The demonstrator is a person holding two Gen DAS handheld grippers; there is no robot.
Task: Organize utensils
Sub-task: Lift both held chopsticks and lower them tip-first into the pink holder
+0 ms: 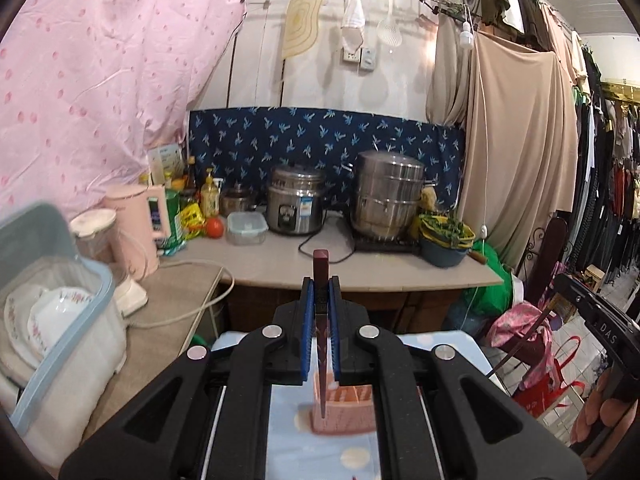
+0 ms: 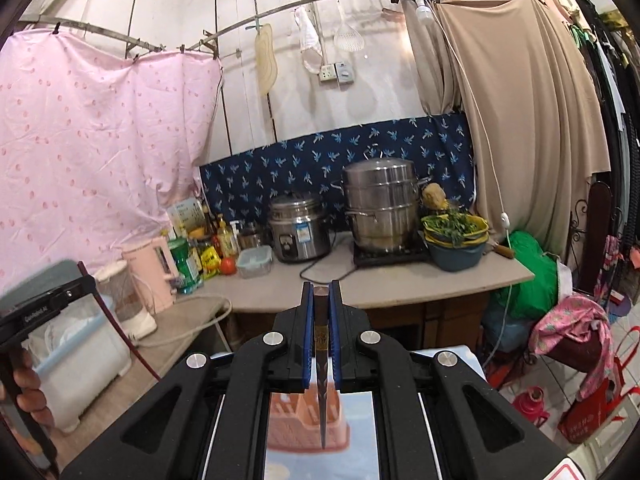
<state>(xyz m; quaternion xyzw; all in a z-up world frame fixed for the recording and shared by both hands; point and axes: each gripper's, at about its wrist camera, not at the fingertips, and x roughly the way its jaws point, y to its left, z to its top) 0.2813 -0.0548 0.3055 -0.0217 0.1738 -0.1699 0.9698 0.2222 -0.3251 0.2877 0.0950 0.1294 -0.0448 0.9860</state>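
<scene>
My left gripper [image 1: 321, 292] is shut on a dark red chopstick [image 1: 321, 276]. The chopstick stands upright between the blue pads, its thin tip pointing down over a pink slotted utensil holder [image 1: 352, 410] on a light blue table. My right gripper [image 2: 321, 296] is shut on a dark brown chopstick [image 2: 321, 312], also upright, its tip hanging above the same pink holder [image 2: 288, 420]. The other gripper shows at the right edge of the left wrist view [image 1: 608, 328] and at the left edge of the right wrist view [image 2: 44, 312].
A plastic dish box [image 1: 60, 340] with bowls stands at the left. A beige counter [image 1: 360, 264] behind holds a pink kettle [image 1: 138, 224], a rice cooker [image 1: 296, 204], a steel steamer pot [image 1: 390, 196], bottles and a bowl of greens [image 1: 446, 236]. Clothes hang at right.
</scene>
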